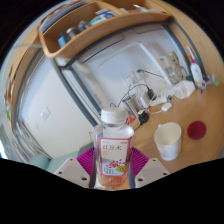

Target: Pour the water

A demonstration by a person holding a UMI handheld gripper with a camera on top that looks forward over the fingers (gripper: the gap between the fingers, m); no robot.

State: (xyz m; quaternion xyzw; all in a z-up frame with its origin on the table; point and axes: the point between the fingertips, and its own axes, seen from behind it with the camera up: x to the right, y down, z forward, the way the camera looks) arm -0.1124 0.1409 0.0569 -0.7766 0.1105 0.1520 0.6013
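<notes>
A clear plastic bottle (112, 148) with a white cap and a pink and white label stands upright between my fingers. My gripper (112, 160) is shut on the bottle, with a magenta pad (87, 157) pressed against each side of it. The bottle is held above a wooden tabletop (150, 128). A white paper cup (168, 141) stands on the table just right of the bottle, beyond my right finger. Its inside is not visible.
A round red object (197, 129) lies right of the cup. A white bowl (184, 89) and several small items sit farther back on the table. A white appliance (75, 85) and a wooden shelf (85, 30) fill the background.
</notes>
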